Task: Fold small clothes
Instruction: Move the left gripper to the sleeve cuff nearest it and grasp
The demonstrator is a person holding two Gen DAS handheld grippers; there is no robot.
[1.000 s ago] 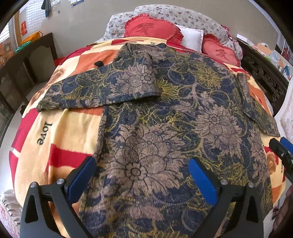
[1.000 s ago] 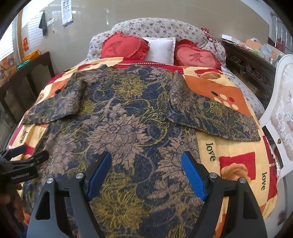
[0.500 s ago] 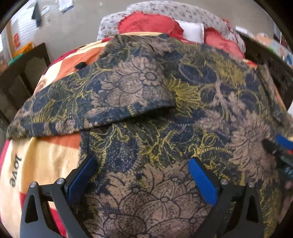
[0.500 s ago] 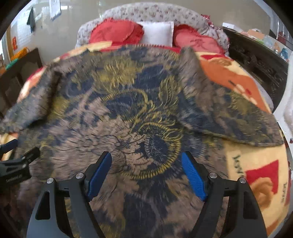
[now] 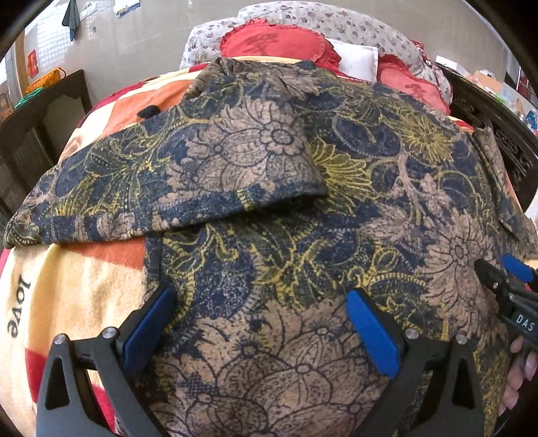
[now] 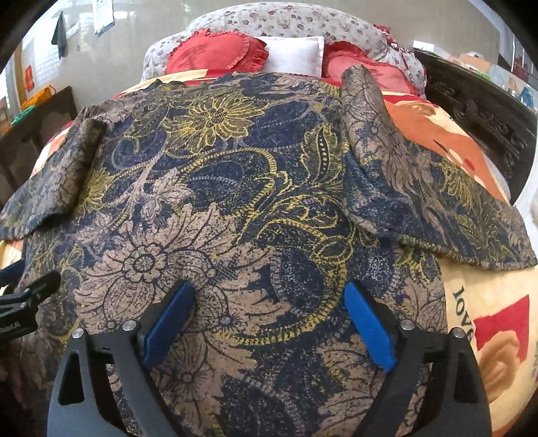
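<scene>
Bedroom, one bed with a red/orange/cream blanket (image 5: 84, 302) printed "love"; dark wood furniture on both sides.

Left gripper (image 5: 260, 307): 2 blue pads, jaws wide apart, nothing clamped; both pads sit low over the shirt (image 5: 302, 235), left pad right at the shirt's side edge; contact with cloth — can't tell.

Right gripper (image 6: 269, 304): 2 blue pads, jaws opening, at full spread; only flat cloth lies under the gap, nothing gripped.

One shirt, navy/tan/yellow floral, spread flat on the blanket and filling both views; hem toward 6 o'clock, neckline toward 12. 2 sleeves: left sleeve (image 5: 168, 174) lies out toward 9 o'clock in the left view; right sleeve (image 6: 437, 201) out toward 3 o'clock in the right view.

Each gripper shows in the other's view: right one at 3 o'clock with fingers of a hand (image 5: 517, 369) under it; left one at 9 o'clock.

At 12 o'clock: 2 red heart cushions (image 6: 215, 53), 1 white pillow (image 6: 292, 55) between them, 1 floral pillow (image 6: 285, 20) behind.
</scene>
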